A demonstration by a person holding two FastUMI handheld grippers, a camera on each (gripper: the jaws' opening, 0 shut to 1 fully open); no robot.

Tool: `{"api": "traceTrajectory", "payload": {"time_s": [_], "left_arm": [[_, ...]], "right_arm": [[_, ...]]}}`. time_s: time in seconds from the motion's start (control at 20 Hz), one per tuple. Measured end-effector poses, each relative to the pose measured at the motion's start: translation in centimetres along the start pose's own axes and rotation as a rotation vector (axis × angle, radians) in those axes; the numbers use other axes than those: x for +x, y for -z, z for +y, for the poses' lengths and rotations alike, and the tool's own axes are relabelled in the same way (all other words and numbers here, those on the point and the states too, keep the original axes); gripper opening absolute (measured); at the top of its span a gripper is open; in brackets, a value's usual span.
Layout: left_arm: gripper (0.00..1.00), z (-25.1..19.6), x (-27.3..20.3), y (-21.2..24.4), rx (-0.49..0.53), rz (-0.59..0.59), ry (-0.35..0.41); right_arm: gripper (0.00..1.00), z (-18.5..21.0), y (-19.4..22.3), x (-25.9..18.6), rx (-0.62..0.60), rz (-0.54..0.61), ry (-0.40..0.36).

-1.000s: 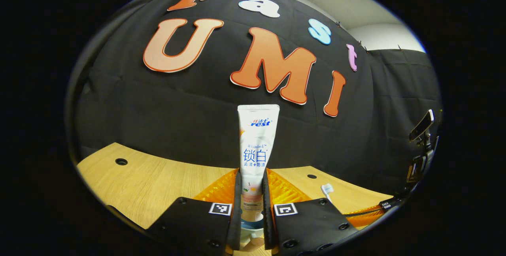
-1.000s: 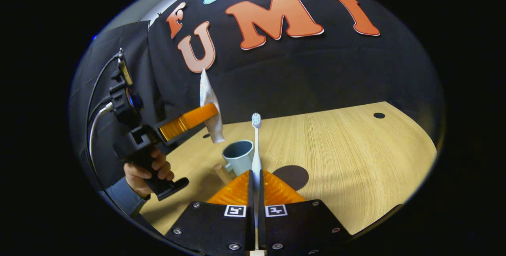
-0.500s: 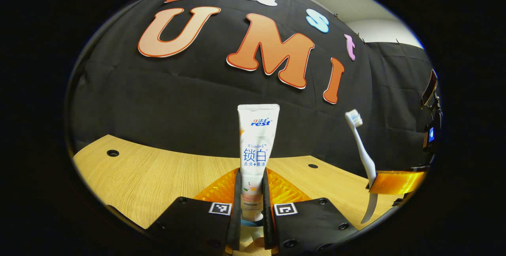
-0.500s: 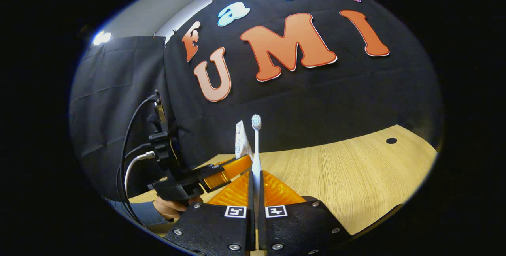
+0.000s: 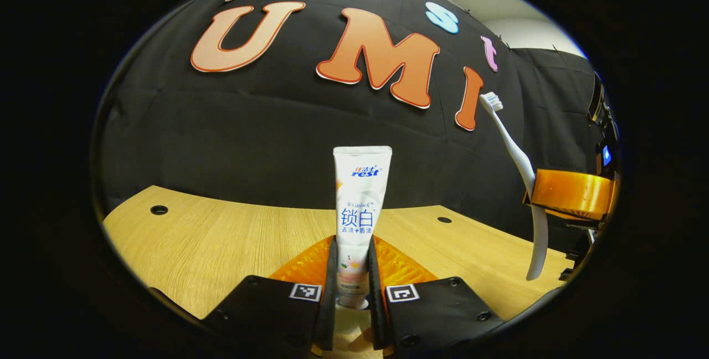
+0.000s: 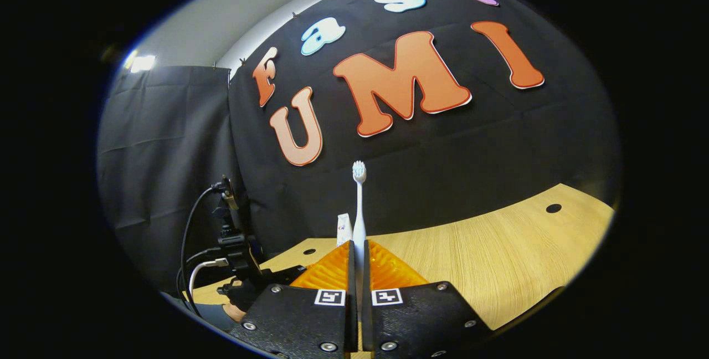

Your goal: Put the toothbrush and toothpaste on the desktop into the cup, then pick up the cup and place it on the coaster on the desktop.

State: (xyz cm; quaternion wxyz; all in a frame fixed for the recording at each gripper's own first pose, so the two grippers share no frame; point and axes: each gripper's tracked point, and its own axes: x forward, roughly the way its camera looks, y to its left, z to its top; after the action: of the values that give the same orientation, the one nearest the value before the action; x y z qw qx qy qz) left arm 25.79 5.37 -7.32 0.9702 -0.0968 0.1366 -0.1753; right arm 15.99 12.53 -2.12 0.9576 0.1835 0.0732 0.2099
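My left gripper (image 5: 352,270) is shut on a white toothpaste tube (image 5: 360,198) that stands upright between its fingers, above the wooden desktop (image 5: 221,242). At the right edge of the left gripper view the right gripper (image 5: 570,195) holds a white toothbrush (image 5: 515,154), bristles up and tilted left. In the right gripper view my right gripper (image 6: 358,270) is shut on that toothbrush (image 6: 359,204), which points straight up. Low at the left there, the left gripper (image 6: 243,270) shows with the toothpaste tube's top (image 6: 344,229) behind my finger.
The wooden desktop (image 6: 487,259) has round holes (image 5: 158,210) (image 6: 553,208) in it. Black cloth walls close the booth behind and at the sides. A cable (image 6: 191,248) hangs from the left gripper, held by a hand (image 6: 232,310).
The right gripper has risen and tilted up with the toothbrush, so the cup and coaster have left its view. The left gripper has sunk with the toothpaste.
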Motion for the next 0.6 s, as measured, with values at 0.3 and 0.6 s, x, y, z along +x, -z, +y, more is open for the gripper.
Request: {"api": "traceTrajectory", "payload": {"time_s": [0.3, 0.6], "left_arm": [[0.35, -0.4, -0.5, -1.9, 0.023, -0.038, 0.008], [0.39, -1.3, -1.9, -3.7, 0.048, -0.064, 0.031]], "right_arm": [[0.03, -0.6, 0.1, 0.7, 0.010, 0.002, 0.011], [0.03, -0.6, -0.2, 1.3, 0.020, -0.010, 0.010]]}}
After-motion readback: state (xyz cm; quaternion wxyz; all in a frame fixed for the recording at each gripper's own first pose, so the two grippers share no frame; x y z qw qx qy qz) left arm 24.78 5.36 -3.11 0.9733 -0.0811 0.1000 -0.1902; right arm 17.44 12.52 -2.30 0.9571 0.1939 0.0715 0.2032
